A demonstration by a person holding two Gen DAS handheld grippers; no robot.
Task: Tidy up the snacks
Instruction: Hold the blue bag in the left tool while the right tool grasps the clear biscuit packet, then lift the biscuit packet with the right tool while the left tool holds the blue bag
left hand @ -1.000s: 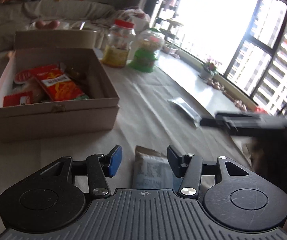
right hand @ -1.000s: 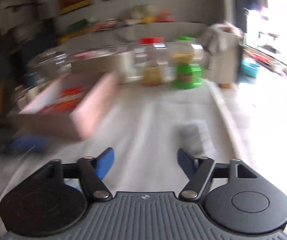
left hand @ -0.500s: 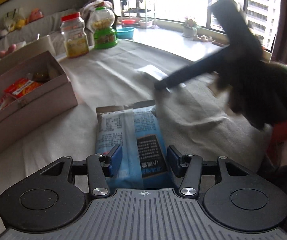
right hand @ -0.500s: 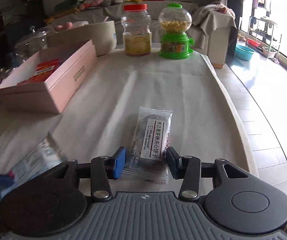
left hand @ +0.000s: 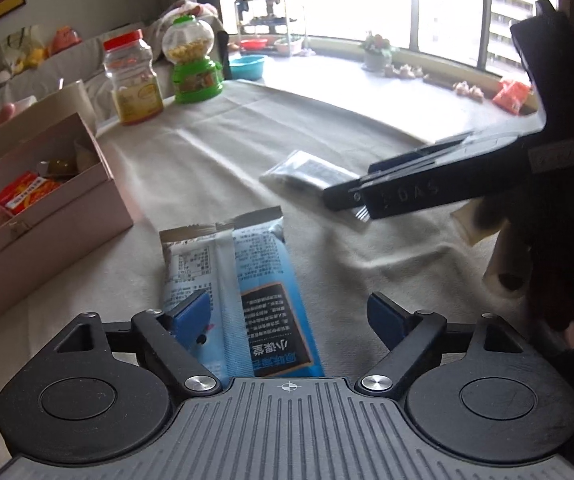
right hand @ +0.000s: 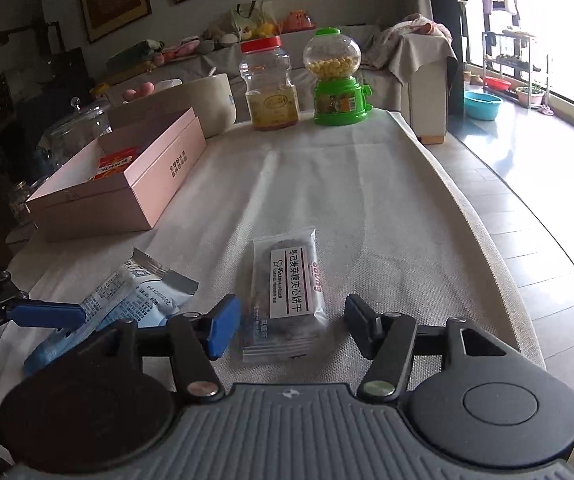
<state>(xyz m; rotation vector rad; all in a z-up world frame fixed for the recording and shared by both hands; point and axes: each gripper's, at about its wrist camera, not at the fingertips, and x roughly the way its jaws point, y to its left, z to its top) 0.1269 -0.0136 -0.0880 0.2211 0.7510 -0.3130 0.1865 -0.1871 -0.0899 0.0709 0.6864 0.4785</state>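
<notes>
A blue snack packet lies flat on the cloth-covered table. My left gripper straddles its near end with the jaws opening wide. The left pad hovers over the packet's edge and the right pad stands well clear. A dark biscuit packet with a white label lies between the fingers of my right gripper. Those jaws are opening too, and neither pad touches it. The left wrist view shows the right gripper side-on over the dark packet. An open pink box holds red snack packets.
At the table's far end stand a red-lidded jar and a green candy dispenser. A white bowl and a glass jar sit behind the box. The table's rounded right edge drops to the floor.
The left jaws have spread much wider around the blue packet. The right gripper came down over the dark packet, narrowed its jaws, then widened them again.
</notes>
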